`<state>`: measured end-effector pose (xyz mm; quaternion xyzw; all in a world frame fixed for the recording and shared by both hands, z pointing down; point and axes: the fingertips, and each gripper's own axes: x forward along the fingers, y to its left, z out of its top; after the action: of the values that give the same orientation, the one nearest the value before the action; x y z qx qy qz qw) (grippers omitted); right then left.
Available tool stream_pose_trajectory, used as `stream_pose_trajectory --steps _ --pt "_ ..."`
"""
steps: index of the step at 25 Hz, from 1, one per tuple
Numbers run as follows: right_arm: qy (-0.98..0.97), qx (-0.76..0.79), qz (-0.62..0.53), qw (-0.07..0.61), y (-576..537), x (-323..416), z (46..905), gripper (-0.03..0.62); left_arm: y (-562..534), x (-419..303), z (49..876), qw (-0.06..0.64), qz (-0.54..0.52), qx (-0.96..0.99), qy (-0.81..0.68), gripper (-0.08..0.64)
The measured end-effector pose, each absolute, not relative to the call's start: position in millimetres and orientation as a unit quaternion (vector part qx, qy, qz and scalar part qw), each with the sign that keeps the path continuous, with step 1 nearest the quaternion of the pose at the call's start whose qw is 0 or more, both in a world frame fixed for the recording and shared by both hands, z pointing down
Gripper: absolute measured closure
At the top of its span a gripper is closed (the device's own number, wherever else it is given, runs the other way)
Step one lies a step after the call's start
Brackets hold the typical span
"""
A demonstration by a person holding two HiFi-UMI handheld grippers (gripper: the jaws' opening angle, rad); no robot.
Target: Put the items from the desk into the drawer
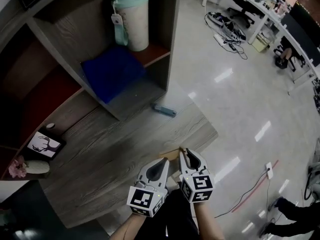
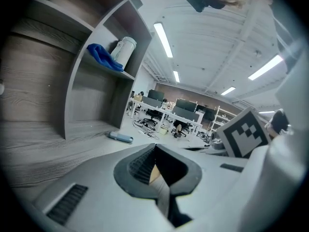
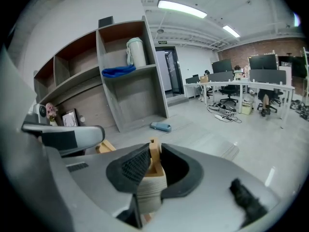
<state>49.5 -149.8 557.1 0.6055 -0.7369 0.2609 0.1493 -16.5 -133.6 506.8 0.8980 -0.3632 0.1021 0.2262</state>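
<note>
On the near edge of the desk (image 1: 100,154): right gripper (image 1: 186,153) clamped tight on a thin tan wooden panel (image 3: 154,153); left gripper (image 1: 164,163) just beside it, tips pressed together, gripping nothing.
Hard to see: panel mostly covered by both grippers; part of a drawer or not, can't tell.
Blue case (image 1: 164,110): small, rounded, lying flat on the grey wood by the shelf foot, well apart from both grippers.

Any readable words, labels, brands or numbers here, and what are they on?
No text is readable.
Left gripper and right gripper: square markers only, no letters.
Tag on the cup: too blurred.
Green sign over the doorway: too small.
Framed picture: a deer drawing, no words.
Wooden piece in the right gripper: no print.
</note>
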Motion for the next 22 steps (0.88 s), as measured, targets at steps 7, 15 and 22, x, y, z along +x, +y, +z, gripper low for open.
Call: stream_pose_trajectory --steps 7,15,22 --pt "-0.714 0.632 0.267 0.140 -125 86 553 0.523 -122 14 504 0.222 0.111 0.908 -0.337 0.549" --pt "-0.682 0.665 0.276 0.129 -93 136 554 0.523 -107 62 509 0.218 0.123 0.922 -0.296 0.549" --pt "-0.651 0.694 0.281 0.123 -62 178 555 0.522 -86 102 514 0.217 0.134 0.931 -0.259 0.549"
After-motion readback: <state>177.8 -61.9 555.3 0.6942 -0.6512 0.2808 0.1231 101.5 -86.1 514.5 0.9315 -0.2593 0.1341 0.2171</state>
